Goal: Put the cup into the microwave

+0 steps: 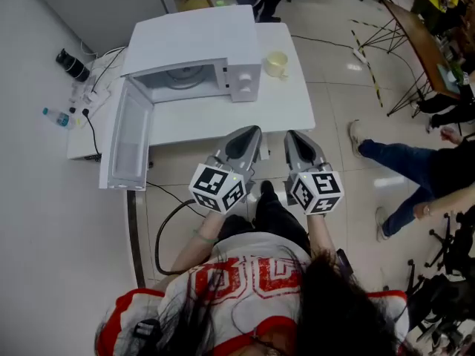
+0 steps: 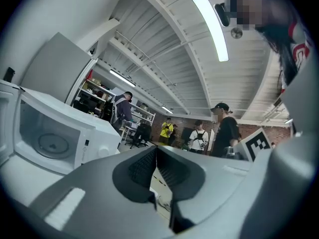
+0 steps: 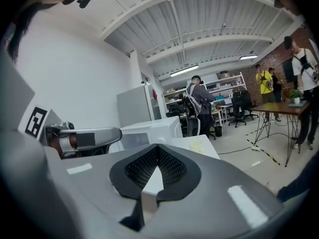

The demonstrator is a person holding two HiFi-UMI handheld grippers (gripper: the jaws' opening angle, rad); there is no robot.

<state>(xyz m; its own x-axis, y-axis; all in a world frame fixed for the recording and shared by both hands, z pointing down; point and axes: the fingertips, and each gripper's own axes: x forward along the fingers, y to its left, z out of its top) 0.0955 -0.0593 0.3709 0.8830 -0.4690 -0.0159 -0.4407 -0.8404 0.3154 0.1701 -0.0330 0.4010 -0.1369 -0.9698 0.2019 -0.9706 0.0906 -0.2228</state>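
A pale yellow cup (image 1: 275,64) stands upright on the white table (image 1: 293,110), just right of the white microwave (image 1: 194,71). The microwave's door (image 1: 128,141) hangs wide open to the left and its cavity shows a glass turntable. Both grippers hover side by side over the table's near edge, well short of the cup. My left gripper (image 1: 249,133) is shut and empty, as is my right gripper (image 1: 295,136). The left gripper view shows the microwave (image 2: 47,138) at left beyond the closed jaws (image 2: 155,148). The right gripper view shows closed jaws (image 3: 157,147) with the microwave (image 3: 149,129) behind them.
A power strip, cables and a small bottle (image 1: 58,116) lie on the low shelf left of the table. A black cable (image 1: 165,228) loops on the floor by my legs. A person's legs (image 1: 393,162) reach in at right, with chairs and a desk (image 1: 423,35) beyond.
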